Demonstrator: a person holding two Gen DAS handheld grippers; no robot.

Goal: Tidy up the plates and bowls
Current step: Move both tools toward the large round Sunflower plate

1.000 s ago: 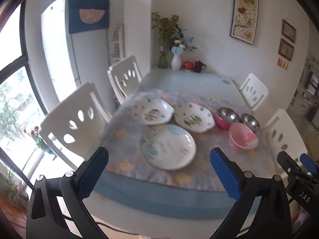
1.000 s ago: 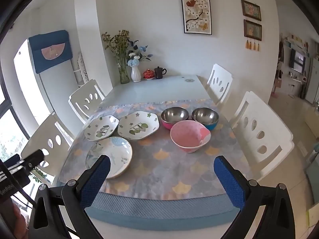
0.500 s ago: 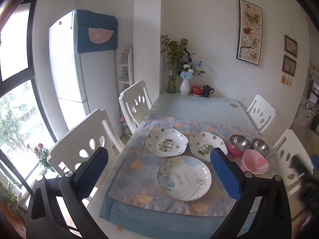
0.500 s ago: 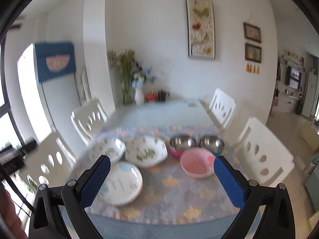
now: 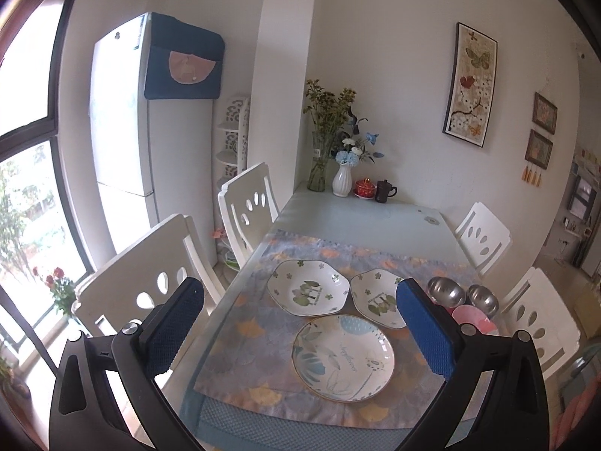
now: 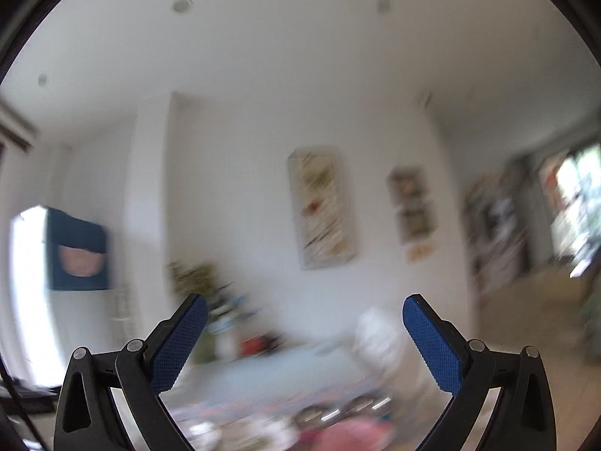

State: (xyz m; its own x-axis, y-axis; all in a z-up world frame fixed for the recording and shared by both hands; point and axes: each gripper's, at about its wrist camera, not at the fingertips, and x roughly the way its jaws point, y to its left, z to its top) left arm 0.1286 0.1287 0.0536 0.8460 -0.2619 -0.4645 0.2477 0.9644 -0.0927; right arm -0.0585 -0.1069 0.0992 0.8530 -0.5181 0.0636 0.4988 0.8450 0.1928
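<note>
Ceramic, left wrist view: three plates lie on the patterned cloth [image 5: 240,323] of the dining table [image 5: 360,221]. The large round plate [image 5: 343,357] is nearest; two flowered scalloped plates [image 5: 307,292] [image 5: 379,302] sit side by side just behind it.
Bowls, left wrist view: two steel bowls [image 5: 446,291] [image 5: 482,298] and a pink bowl [image 5: 474,319] stand to the right of the plates, partly hidden by the near blue pad.
Left gripper [image 5: 296,334]: jaws wide apart, empty, held above the table's near edge and well short of any dish.
Change, left wrist view: over the last second the camera has risen and drawn back, so the whole table now shows; nothing on it has shifted.
Right wrist view: heavily blurred and tipped up toward the wall and ceiling. A pink smear at the bottom edge is probably the pink bowl [image 6: 349,436], though I cannot be sure.
Right gripper [image 6: 304,342]: jaws wide apart, holding nothing.
Change, right wrist view: a second ago it looked squarely down on the dishes; it has since swung upward, fast.
Meaning for the task: no plate or bowl is stacked yet. Judging by this, sorting has not started, and the right gripper must come back down before it can grasp anything.
</note>
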